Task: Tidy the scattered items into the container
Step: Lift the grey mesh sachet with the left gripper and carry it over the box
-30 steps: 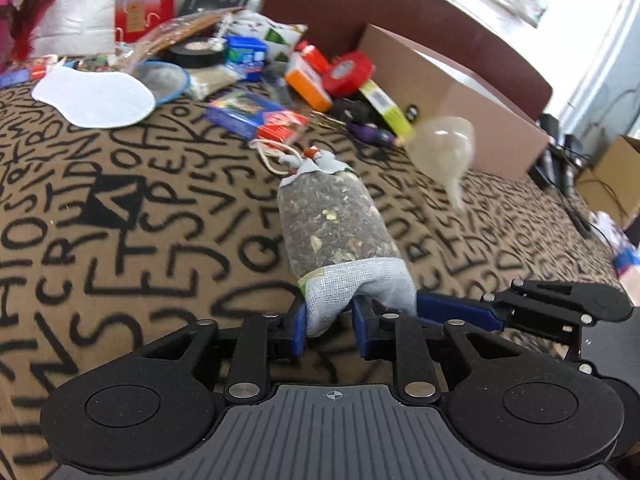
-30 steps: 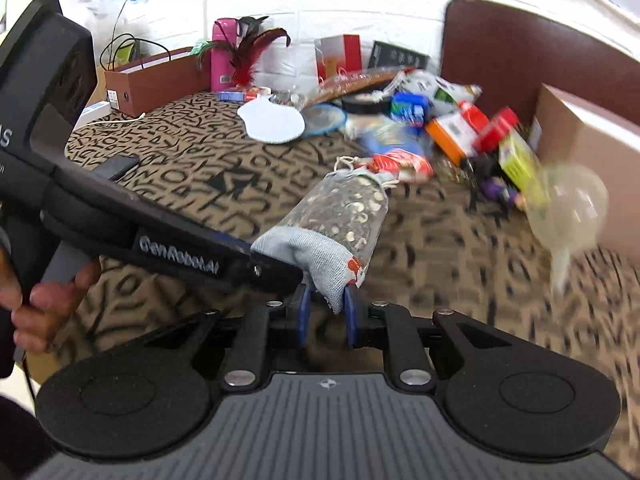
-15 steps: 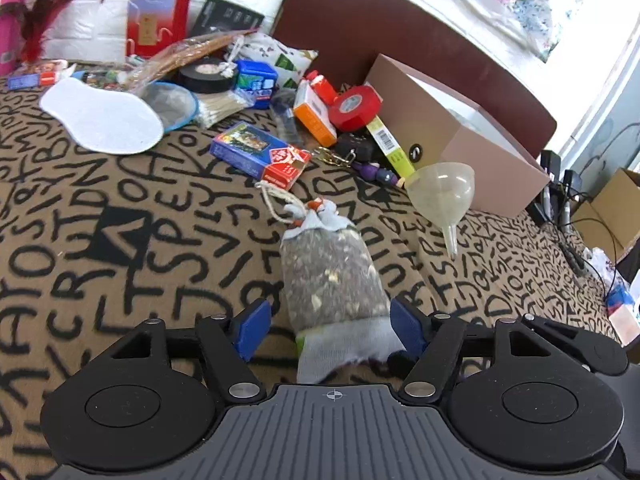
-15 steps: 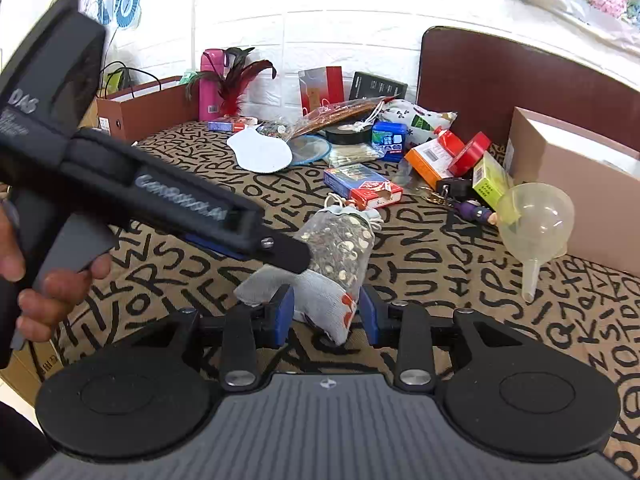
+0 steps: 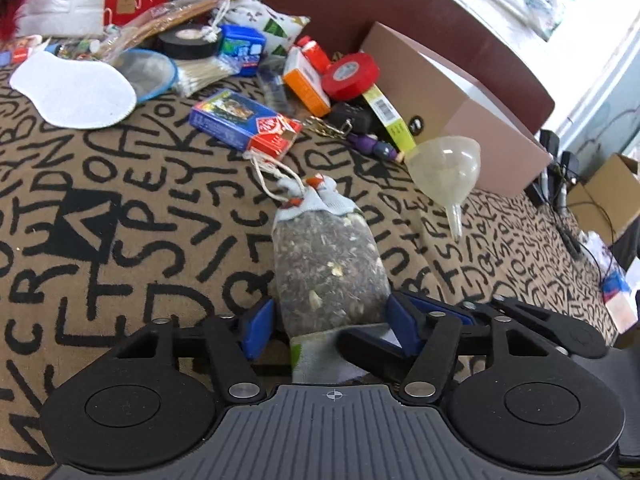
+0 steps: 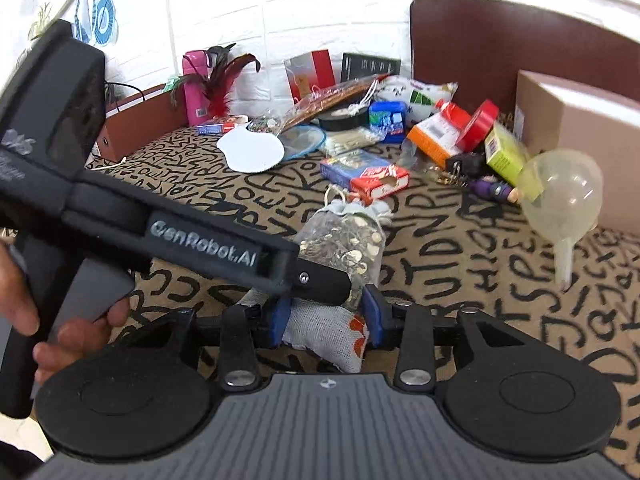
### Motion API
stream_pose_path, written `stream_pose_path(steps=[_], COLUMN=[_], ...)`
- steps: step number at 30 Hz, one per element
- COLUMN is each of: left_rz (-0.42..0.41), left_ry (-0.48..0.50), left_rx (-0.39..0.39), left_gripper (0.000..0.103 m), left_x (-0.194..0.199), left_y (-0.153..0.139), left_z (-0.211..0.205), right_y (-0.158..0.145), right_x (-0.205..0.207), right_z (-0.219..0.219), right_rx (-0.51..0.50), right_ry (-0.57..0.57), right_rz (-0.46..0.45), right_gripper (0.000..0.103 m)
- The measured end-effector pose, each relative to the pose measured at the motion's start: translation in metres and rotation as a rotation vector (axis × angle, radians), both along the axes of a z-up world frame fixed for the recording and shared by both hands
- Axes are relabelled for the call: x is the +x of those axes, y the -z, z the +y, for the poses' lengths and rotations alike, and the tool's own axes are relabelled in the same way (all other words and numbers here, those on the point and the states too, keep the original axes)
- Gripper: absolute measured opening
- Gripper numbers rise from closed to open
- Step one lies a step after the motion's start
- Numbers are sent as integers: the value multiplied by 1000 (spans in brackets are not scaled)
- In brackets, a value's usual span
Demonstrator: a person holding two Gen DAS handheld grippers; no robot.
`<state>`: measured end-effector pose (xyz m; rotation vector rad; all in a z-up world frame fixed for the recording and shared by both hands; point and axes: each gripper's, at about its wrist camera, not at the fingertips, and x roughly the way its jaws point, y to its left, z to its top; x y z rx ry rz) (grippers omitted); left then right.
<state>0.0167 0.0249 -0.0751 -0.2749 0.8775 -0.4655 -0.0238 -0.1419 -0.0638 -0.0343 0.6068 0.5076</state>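
- Sachet [image 5: 328,268] sits centre stage, a plump drawstring pouch lying on the lettered bedspread [image 5: 100,208], its grey cloth base tucked between both sets of fingers.
- Left gripper [image 5: 326,322] has its blue pads spread either side of the pouch; the jaws are closing at this moment, with the sachet between them, and the pads look close to the sides without squeezing.
- Right gripper [image 6: 326,322] brackets the woven bottom end; its jaws are opening, the cloth between them, no clear pinch showing.
- Step in hand, as I read it: a handover or regrip of the pouch, neither tool firmly in charge.
- Next move calls for one gripper to clamp the sachet squarely across its filled middle, then lift and carry it to the cardboard box [image 5: 460,100] standing well apart at the far right, against the dark headboard.
- Pouch has a clear mesh window showing dark dried herbs with pale flecks; it will give under pressure and could slump, I'd judge.
- Translucent plastic funnel [image 5: 444,172] lies near the box, spout toward us.
- Further back is a scatter of clutter: blue-and-red card box [image 5: 244,124], glossy red tape roll [image 5: 352,76], black tape roll [image 5: 188,40], white felt pad [image 5: 76,88], bundle of cotton swabs [image 5: 204,76].
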Motion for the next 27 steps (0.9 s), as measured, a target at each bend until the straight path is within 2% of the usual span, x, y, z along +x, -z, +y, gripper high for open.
stream_pose_path(steps=[8, 10, 12, 14, 17, 19, 22, 27], left_rz=[5, 6, 2, -4, -6, -7, -30, -153], left_ry=[-15, -8, 3, 8, 8, 4, 4, 41], left_rx=[3, 7, 17, 28, 30, 40, 57, 39], left_gripper=[78, 77, 69, 63, 62, 60, 58, 59], left_x=[3, 6, 6, 5, 6, 5, 1, -2], left_y=[-2, -1, -1, 0, 2, -1, -15, -58], left_z=[-3, -4, -6, -7, -7, -10, -20, -42], right_y=[-2, -2, 1, 6, 15, 18, 11, -21], right_x=[-2, -2, 2, 10, 20, 22, 20, 8], right_z=[-2, -2, -5, -8, -13, -15, -15, -33], right_rx=[23, 19, 35, 82, 168, 199, 191, 224], right_ry=[44, 48, 52, 54, 40, 26, 13, 38], right_rz=[11, 0, 8, 44, 109, 121, 115, 13], right_gripper=[53, 57, 59, 61, 61, 58, 50, 49])
